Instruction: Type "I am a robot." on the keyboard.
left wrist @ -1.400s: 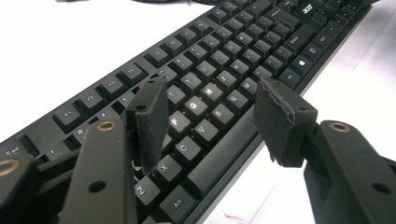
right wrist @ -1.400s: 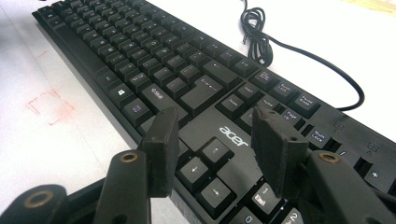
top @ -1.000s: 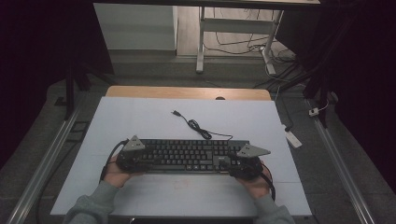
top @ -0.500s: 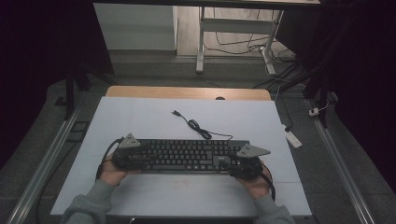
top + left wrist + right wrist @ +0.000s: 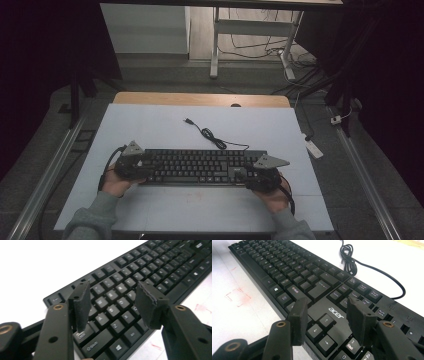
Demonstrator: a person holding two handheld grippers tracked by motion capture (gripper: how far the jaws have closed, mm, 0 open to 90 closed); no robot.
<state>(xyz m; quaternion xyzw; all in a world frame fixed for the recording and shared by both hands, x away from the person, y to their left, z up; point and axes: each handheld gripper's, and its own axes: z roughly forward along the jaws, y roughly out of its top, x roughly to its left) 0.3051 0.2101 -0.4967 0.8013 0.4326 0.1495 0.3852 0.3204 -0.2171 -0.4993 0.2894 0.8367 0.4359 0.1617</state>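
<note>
High view: both grippers, left (image 5: pixel 142 167) and right (image 5: pixel 245 175), hover jaws wide over the keyboard (image 5: pixel 200 166); closing risks pressing keys, not gripping edges.

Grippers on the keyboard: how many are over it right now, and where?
2. The left gripper is over the keyboard's left end, jaws open above the letter keys. The right gripper is over its right end, jaws open above the arrow keys.

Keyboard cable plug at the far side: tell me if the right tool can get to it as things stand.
Probably yes. The right tool hovers open over the keyboard's right end, and the plug lies on bare white table beyond the keyboard. Nothing stands between; the person would just have to reach forward over the keys.
</note>
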